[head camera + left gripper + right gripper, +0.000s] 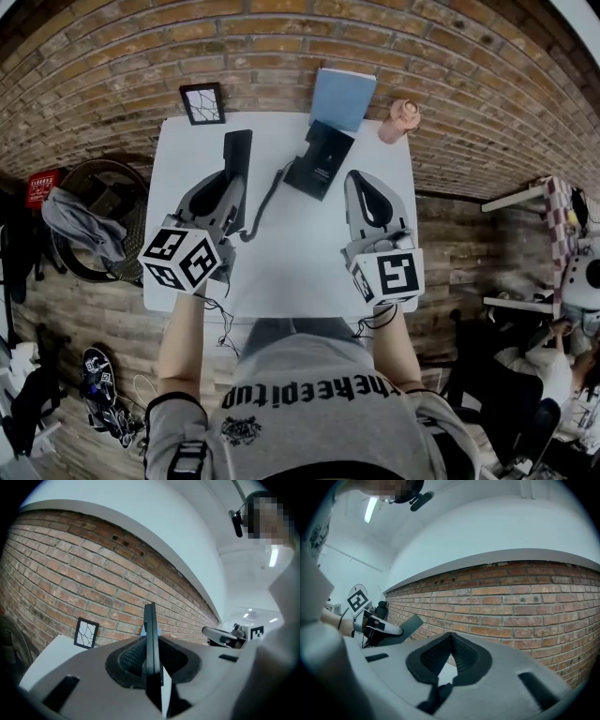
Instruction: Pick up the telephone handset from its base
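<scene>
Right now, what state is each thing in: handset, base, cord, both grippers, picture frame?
handset: off its base, held clear of the table.
base: on the table, cradle empty.
cord: curving loosely from the base towards the handset.
left gripper: shut on the handset.
right gripper: shut, empty.
picture frame: upright against the brick wall.

A red-brown brick wall [112,56] rises behind the far edge of the white table [281,272], which stands on a wooden plank floor [84,314]. Off the table's left edge, a round dark chair [124,174] carries a grey cloth [80,225]. Overhead, a strip light [371,509] glows on the white ceiling [487,522].
</scene>
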`<action>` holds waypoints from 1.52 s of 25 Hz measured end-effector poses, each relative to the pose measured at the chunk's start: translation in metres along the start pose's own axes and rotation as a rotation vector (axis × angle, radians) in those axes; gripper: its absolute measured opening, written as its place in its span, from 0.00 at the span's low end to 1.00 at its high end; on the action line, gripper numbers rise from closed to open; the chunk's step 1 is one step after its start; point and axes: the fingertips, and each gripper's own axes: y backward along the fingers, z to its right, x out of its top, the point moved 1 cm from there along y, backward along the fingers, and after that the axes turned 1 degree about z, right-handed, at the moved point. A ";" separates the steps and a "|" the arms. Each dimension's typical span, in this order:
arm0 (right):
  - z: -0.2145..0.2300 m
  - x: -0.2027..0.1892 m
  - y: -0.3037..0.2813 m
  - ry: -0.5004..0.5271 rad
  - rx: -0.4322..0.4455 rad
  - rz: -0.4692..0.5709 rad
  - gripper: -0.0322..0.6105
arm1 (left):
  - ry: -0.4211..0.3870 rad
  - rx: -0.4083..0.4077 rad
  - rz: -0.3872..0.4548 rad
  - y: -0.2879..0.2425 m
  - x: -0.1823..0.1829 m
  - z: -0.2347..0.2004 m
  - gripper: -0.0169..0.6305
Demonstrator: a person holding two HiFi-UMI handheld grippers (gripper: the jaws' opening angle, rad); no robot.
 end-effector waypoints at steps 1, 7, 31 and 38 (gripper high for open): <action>-0.003 0.002 0.001 0.002 0.002 0.003 0.05 | 0.001 0.007 0.013 0.006 0.002 0.000 0.14; -0.023 0.016 0.010 0.021 0.017 0.024 0.05 | -0.014 0.053 0.097 0.042 0.019 -0.003 0.13; -0.067 0.043 0.054 0.041 0.028 0.072 0.05 | -0.120 0.165 0.283 0.130 0.041 0.020 0.14; -0.064 0.044 0.066 0.045 -0.003 0.083 0.05 | -0.128 0.184 0.307 0.138 0.040 0.027 0.14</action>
